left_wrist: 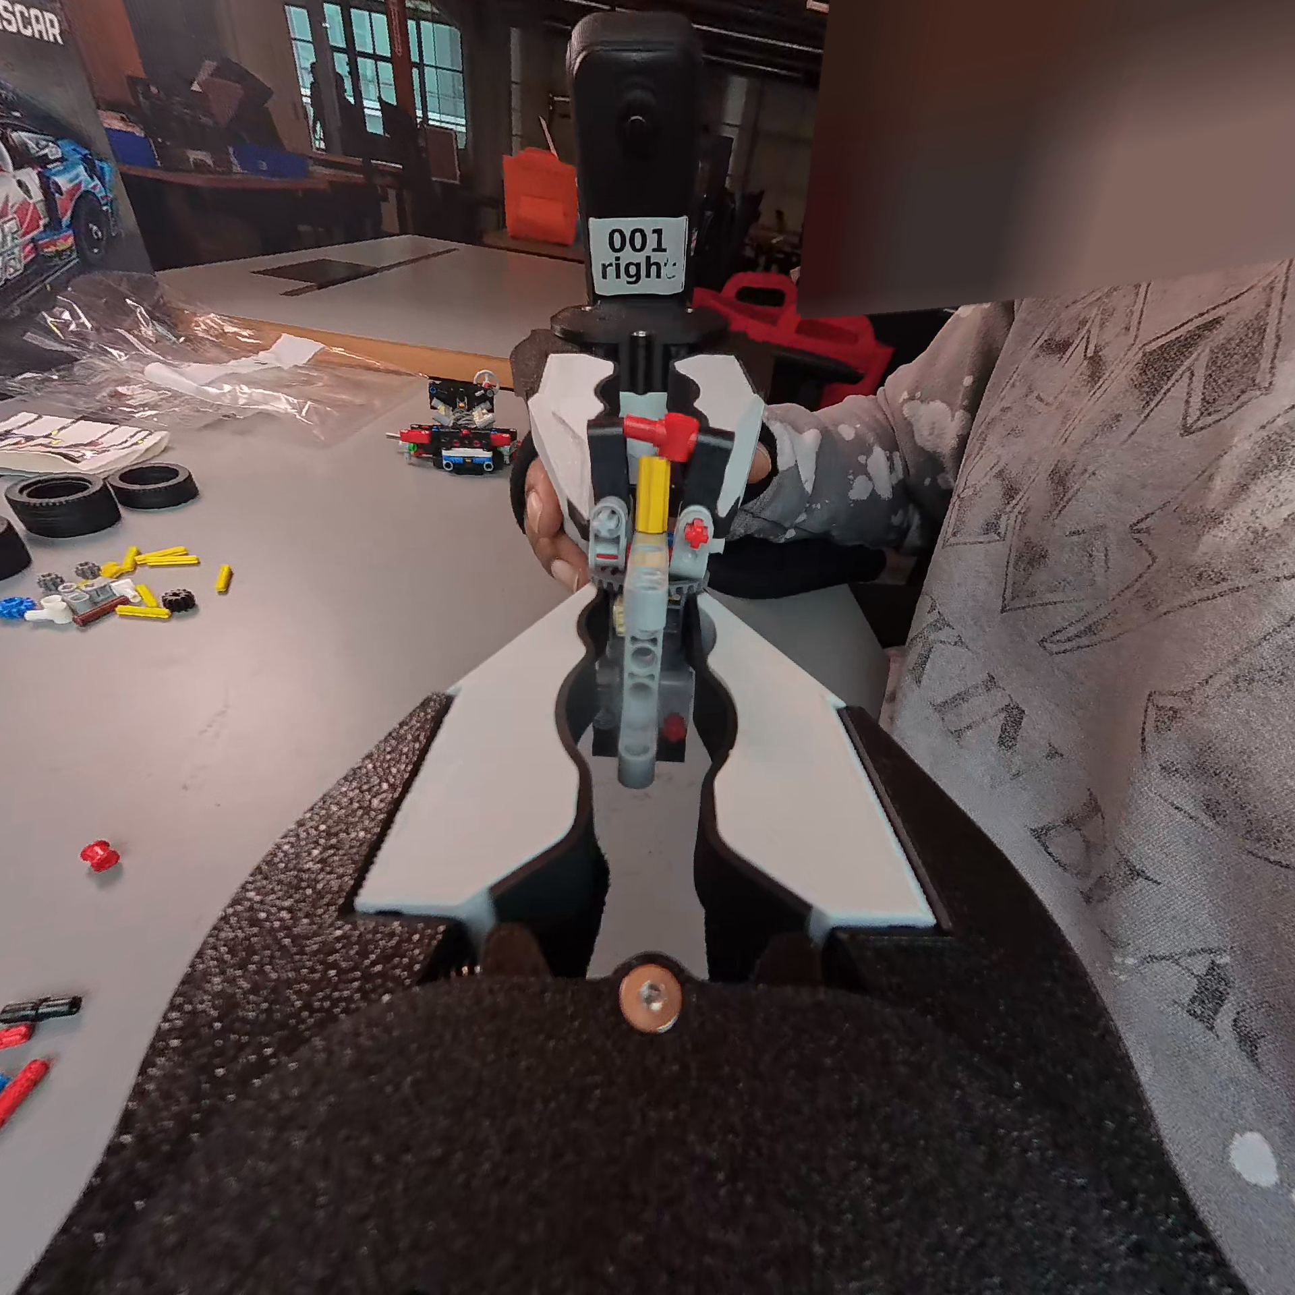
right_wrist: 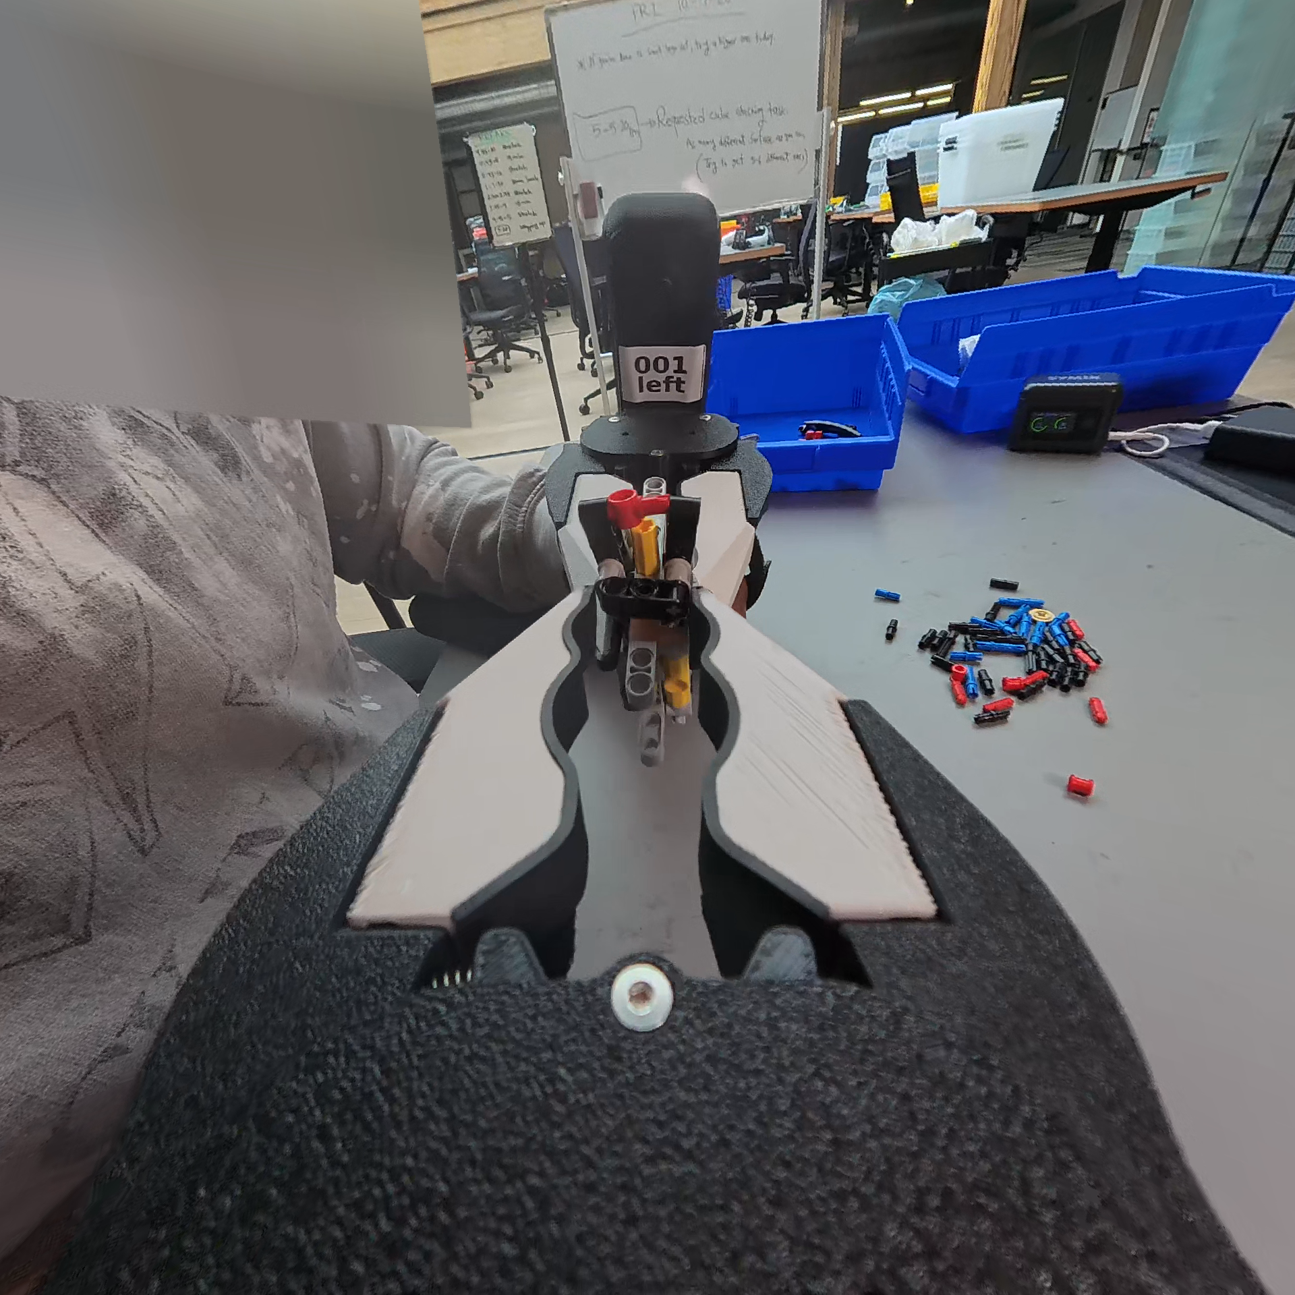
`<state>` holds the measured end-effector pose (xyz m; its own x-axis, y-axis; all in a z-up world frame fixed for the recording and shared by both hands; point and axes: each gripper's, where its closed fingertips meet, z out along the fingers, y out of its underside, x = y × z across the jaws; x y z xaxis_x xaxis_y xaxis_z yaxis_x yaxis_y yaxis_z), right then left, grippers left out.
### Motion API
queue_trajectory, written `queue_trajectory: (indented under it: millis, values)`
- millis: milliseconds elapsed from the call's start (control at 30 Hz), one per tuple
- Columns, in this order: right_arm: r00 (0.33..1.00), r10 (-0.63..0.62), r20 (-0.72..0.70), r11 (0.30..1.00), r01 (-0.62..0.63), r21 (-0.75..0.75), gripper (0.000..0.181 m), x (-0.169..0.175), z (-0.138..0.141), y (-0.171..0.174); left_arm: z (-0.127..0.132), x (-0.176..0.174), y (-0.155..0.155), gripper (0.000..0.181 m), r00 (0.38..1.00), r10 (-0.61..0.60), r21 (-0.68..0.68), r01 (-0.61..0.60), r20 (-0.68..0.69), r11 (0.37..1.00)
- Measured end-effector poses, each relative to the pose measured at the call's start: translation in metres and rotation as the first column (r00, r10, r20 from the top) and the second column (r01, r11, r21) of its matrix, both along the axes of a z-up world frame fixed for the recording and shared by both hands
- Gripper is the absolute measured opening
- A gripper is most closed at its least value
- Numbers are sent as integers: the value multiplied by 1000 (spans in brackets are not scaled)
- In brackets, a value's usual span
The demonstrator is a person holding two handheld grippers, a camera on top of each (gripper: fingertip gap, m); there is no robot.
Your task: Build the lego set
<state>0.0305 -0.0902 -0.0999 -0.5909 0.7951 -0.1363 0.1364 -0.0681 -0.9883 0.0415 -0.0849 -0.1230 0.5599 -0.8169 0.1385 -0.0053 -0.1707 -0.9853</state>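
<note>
A small lego sub-assembly [left_wrist: 641,673] of a grey beam, a yellow axle piece [left_wrist: 653,494] and a red connector [left_wrist: 666,431] hangs above the grey table between my two grippers, which face each other. My left gripper [left_wrist: 645,595] is shut on its near end. My right gripper [left_wrist: 655,532] is shut on the far end. In the right wrist view the right gripper [right_wrist: 643,595] clamps a black piece of the sub-assembly [right_wrist: 641,673], and the left gripper [right_wrist: 648,553] holds the other end. A partly built chassis [left_wrist: 459,431] stands on the table behind.
Two tyres [left_wrist: 63,501], loose yellow and grey parts [left_wrist: 140,581], a red piece [left_wrist: 99,855], plastic bags [left_wrist: 175,364] and the set's box [left_wrist: 49,140] lie left. A pile of pins [right_wrist: 1016,652], blue bins [right_wrist: 806,399] and a black device [right_wrist: 1065,420] lie right. Only a small space, under 4 cm, lies between the two pairs of fingers.
</note>
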Motion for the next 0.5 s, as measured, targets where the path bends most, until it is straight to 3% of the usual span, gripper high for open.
queue_trajectory:
  millis: [167, 333, 500]
  values:
    - [1000, 4, -12, 1000, -4, 0, 24, 1, -1, 1, -1, 0, 0, 21, 1000, -6, -20, 6, -4, 1000]
    - [1000, -30, 4, 992, 29, 125, 24, 0, -13, 10, 2, -8, -4, 45, 999, -35, -100, 39, 41, 994]
    - [1000, 4, 23, 976, -9, 216, 24, 0, -26, -2, -8, -3, -5, 33, 998, -46, -119, 42, -31, 992]
